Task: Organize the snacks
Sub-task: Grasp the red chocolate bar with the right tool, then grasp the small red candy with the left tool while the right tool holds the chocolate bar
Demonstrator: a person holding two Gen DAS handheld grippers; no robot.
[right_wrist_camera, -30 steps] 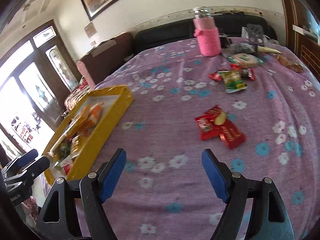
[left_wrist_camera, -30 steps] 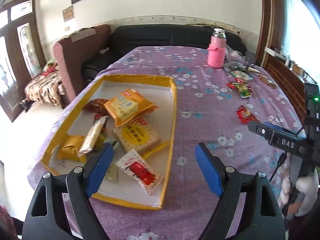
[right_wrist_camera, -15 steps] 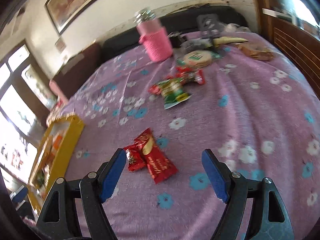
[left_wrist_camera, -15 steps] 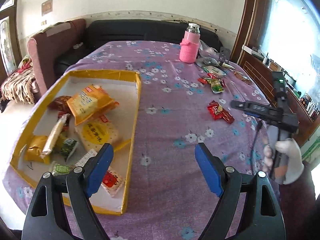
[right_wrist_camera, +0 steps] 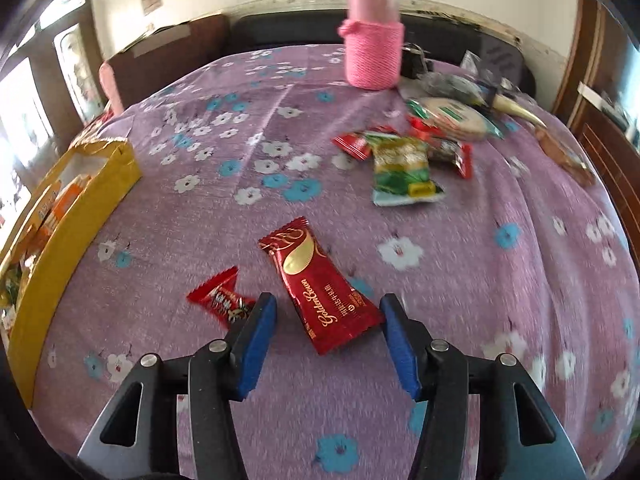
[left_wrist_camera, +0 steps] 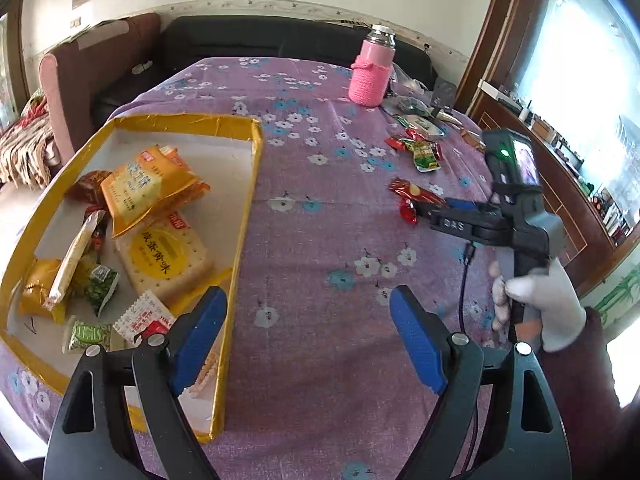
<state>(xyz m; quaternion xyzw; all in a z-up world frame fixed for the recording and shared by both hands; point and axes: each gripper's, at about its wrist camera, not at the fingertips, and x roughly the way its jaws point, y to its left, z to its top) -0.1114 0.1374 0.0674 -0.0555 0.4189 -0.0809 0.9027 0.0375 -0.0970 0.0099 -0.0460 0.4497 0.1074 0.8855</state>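
A long red snack packet [right_wrist_camera: 324, 288] with gold lettering lies on the purple flowered tablecloth [right_wrist_camera: 480, 240], its near end between the blue pads of my right gripper [right_wrist_camera: 328, 316]. The jaws are closing and the pads stand apart from the wrapper. A small red candy [right_wrist_camera: 222, 298] lies just left of it. My left gripper [left_wrist_camera: 308, 312] hangs open and empty over the cloth beside the yellow-rimmed tray [left_wrist_camera: 244, 216] that holds several snack packs. In the left wrist view the right gripper [left_wrist_camera: 432, 210], held by a white-gloved hand [left_wrist_camera: 540, 300], reaches the red packet [left_wrist_camera: 416, 192].
A pink-sleeved bottle [right_wrist_camera: 374, 40] stands at the far side of the table. A cluster of green and red snack packets [right_wrist_camera: 404, 164] and a round wrapped biscuit [right_wrist_camera: 452, 116] lie behind the red packet. A dark sofa [left_wrist_camera: 260, 40] lines the wall.
My right gripper has come forward and down over the long red packet and its jaws have narrowed around it. The left gripper has swung right, off the tray and over the cloth.
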